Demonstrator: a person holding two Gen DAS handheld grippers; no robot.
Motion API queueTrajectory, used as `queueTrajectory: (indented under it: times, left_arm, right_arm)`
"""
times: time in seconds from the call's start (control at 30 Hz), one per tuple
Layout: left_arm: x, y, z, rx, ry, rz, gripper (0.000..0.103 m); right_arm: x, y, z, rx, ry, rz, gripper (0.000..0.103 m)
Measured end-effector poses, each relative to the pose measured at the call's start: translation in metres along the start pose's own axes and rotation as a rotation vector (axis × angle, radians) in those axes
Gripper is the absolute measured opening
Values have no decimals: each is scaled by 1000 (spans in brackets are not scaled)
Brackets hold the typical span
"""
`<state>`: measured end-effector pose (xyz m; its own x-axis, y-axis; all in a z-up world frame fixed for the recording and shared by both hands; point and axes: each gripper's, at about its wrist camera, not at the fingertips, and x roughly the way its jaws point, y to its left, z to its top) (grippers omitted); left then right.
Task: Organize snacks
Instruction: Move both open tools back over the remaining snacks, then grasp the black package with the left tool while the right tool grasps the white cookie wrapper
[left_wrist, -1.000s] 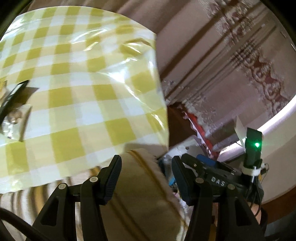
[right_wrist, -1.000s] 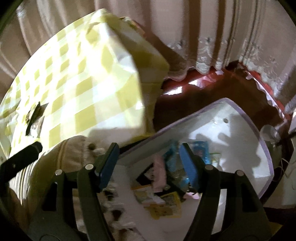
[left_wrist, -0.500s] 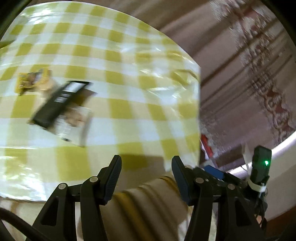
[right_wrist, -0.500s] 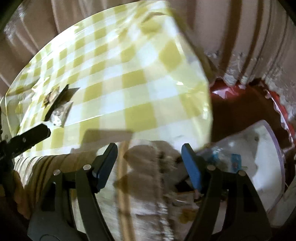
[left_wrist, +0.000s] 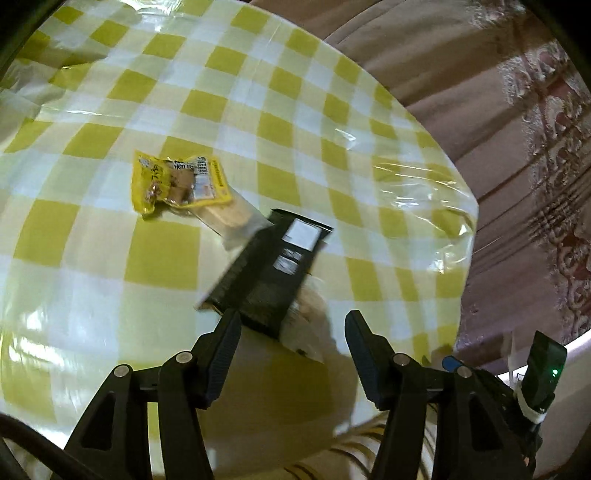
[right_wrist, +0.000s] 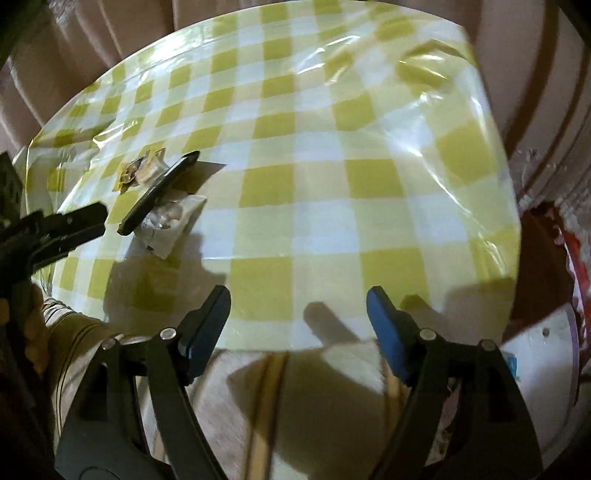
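Both claws are being held open and empty: the left gripper (left_wrist: 291, 350) just before a black snack packet (left_wrist: 267, 275) on the checked tablecloth (left_wrist: 155, 254), the right gripper (right_wrist: 297, 325) at the table's near edge. The packet's near end should probably be pinched squarely.

The near end of the black packet (left_wrist: 271, 275) is being blurred by motion in the left wrist view, and its label print is being left too smeared to be read. A pale packet (left_wrist: 308, 325) beneath it is being largely covered, with only 1 corner being shown. The clear wrapper (left_wrist: 229, 216) is being partly hidden under the yellow packet (left_wrist: 177, 181). In the right wrist view, the white bin (right_wrist: 543, 354) is being cut off at the right edge, its contents being mostly concealed.
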<state>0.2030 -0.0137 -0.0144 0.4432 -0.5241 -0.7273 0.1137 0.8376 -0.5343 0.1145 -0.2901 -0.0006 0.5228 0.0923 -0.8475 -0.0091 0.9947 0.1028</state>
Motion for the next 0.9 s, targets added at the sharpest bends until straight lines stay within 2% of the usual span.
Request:
queueTrajectory:
  times: [0.17, 0.3, 0.4, 0.5, 0.7, 0.73, 0.77, 0.8, 0.83, 0.9]
  left_arm:
    - [19, 10, 20, 34, 38, -14, 64]
    - [36, 14, 33, 79, 91, -40, 70]
    - [51, 17, 38, 95, 138, -40, 70]
    - [56, 12, 42, 130, 143, -51, 74]
    - [67, -5, 40, 272, 171, -31, 73]
    - [69, -8, 39, 301, 176, -19, 73]
    - [70, -11, 38, 325, 180, -4, 67]
    - [71, -13, 37, 344, 179, 17, 56]
    - [72, -13, 37, 354, 180, 32, 52]
    - [71, -6, 37, 316, 192, -29, 50]
  right_arm:
    - [19, 25, 10, -67, 17, 25, 82]
    - [31, 36, 16, -76, 27, 40, 83]
    - [39, 43, 21, -80, 33, 50, 83]
    - [46, 48, 24, -86, 37, 57, 83]
    - [57, 55, 29, -89, 51, 74, 83]
    - [58, 57, 31, -91, 54, 78, 83]
    - [60, 59, 32, -93, 56, 81, 83]
    - [61, 60, 33, -94, 59, 83, 83]
    - [63, 63, 34, -96, 62, 85, 83]
    - [66, 67, 36, -100, 64, 85, 84]
